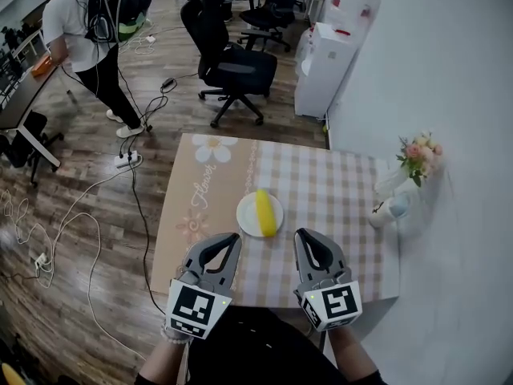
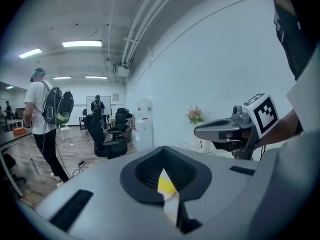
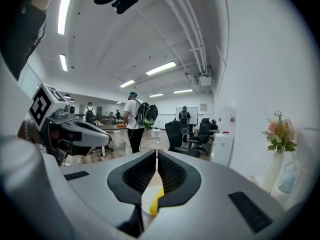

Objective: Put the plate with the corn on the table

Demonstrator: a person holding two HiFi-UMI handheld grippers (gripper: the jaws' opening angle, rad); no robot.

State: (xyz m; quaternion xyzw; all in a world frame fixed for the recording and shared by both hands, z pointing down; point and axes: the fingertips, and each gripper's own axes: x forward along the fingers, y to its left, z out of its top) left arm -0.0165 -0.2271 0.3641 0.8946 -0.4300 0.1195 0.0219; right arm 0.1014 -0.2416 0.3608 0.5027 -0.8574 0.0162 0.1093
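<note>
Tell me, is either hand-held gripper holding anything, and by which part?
Nothing. The left hand-held gripper and right hand-held gripper are shut, empty; the plate with corn sits free on the table.

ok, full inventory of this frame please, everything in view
table: one, beige-and-white check cloth, centre of the head view
plate: one, white, middle of the table
corn: one, yellow, lying on the plate
vase: one, white, holding pink flowers, at the table's right edge by the wall
container: one, white, beside the vase
office chairs: at least two, black, on the floor beyond the table
water dispenser: one, white, against the wall beyond the table
person: one, white shirt, dark backpack, standing far left
cables: several, black and white, on the floor left of the table
left gripper: one, grey, jaws shut, empty, at the table's near edge
right gripper: one, grey, jaws shut, empty, beside the left one
</note>
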